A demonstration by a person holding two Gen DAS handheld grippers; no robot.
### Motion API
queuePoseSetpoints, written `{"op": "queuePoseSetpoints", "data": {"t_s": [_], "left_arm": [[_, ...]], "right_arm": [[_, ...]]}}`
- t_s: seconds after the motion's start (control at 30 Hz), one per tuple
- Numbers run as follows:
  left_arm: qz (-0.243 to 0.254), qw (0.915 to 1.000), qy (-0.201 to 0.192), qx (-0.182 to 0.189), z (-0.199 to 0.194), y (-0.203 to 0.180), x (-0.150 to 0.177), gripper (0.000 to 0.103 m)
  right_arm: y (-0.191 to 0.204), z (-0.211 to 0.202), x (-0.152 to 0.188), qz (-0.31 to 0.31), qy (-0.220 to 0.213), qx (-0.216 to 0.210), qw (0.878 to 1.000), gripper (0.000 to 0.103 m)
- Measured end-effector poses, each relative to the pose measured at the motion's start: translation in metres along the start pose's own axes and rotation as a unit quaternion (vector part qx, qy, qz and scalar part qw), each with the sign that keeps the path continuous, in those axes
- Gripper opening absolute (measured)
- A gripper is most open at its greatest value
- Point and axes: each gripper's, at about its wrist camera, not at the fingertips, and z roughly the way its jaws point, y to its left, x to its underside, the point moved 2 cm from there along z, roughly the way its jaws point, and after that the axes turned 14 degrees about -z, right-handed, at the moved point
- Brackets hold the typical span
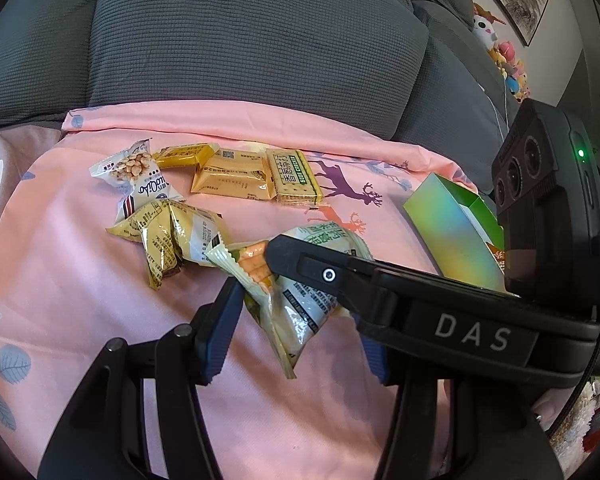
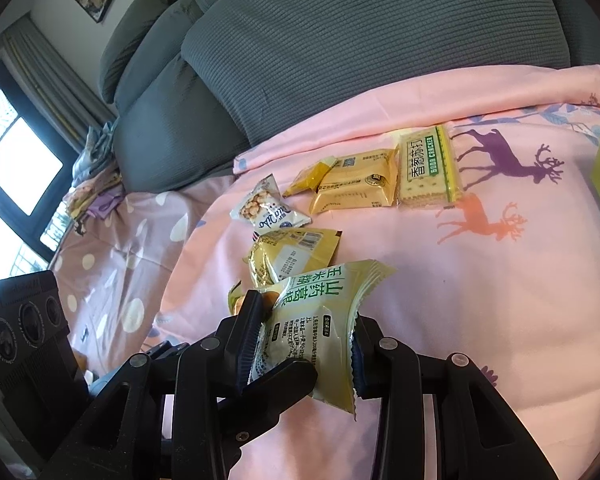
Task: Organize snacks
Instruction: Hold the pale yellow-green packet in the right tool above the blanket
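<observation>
A pale yellow-green snack packet [image 1: 300, 304] [image 2: 320, 320] is pinched between the fingers of both grippers above the pink sheet. My left gripper [image 1: 296, 332] is shut on it. My right gripper [image 2: 304, 344] is also shut on it, and its body crosses the left wrist view. Several other snacks lie behind: a crumpled gold packet [image 1: 172, 236] [image 2: 292, 256], a white peanut packet [image 1: 136, 180] [image 2: 268, 208], a tan packet [image 1: 232, 178] [image 2: 356, 188], a small yellow packet [image 1: 184, 156] and a green-edged cracker pack [image 1: 296, 178] [image 2: 426, 168]. An open iridescent green box [image 1: 456, 228] stands at the right.
The snacks lie on a pink deer-print sheet [image 1: 100, 320] [image 2: 480, 300] over a grey sofa with back cushions [image 1: 240, 40] [image 2: 360, 40]. Plush toys [image 1: 500, 56] sit at the far right. A window [image 2: 16, 168] is at the left.
</observation>
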Motion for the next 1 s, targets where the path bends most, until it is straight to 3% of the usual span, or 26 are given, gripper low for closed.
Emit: {"op": "queuePoseSetpoints", "data": {"t_s": [1.0], "left_arm": [[-0.004, 1.0, 0.003, 0.001, 0.0003, -0.0011, 0.0014, 0.054]], "right_arm": [[0.0003, 0.0003, -0.0005, 0.001, 0.003, 0.001, 1.0, 0.04]]}}
